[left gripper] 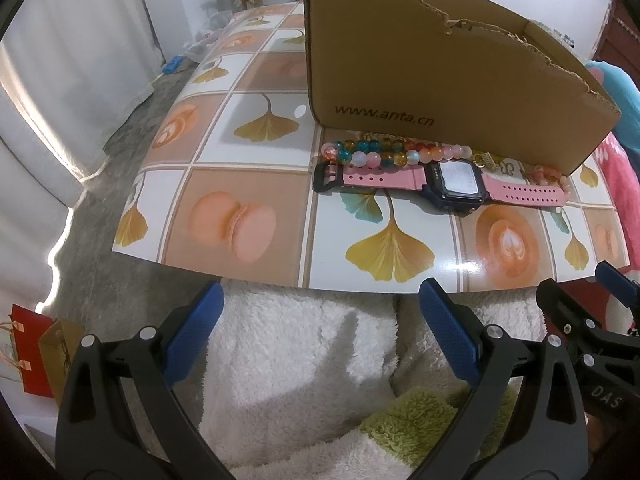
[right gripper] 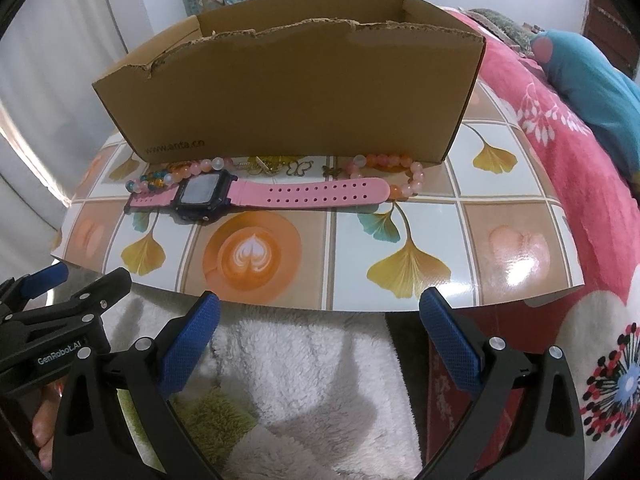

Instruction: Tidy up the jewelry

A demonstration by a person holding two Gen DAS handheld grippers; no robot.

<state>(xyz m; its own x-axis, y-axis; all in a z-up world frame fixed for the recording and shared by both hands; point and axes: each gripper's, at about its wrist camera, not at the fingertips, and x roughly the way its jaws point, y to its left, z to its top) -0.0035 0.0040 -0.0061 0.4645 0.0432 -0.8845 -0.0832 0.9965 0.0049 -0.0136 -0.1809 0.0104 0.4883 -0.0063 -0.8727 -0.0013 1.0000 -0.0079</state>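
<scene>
Leftmost, the left gripper [left gripper: 320,336] hovers off the near edge of the tiled-pattern table [left gripper: 248,184], jaws spread wide and empty over a white fleece blanket [left gripper: 296,352]. Farther in, a multicoloured bead bracelet [left gripper: 372,152] lies on the table touching the base of the torn cardboard box [left gripper: 420,68], which is printed with www.anta.cn. Just in front of the beads, a pink-strapped digital watch [right gripper: 200,196] lies flat, its strap stretching right to a peach bead bracelet [right gripper: 396,168] beside the box's right corner. Small butterfly charms [right gripper: 300,168] sit between the bracelets. Rightmost, the right gripper [right gripper: 320,336] also hangs wide open with nothing in it, beside a pink floral quilt [right gripper: 568,152].
</scene>
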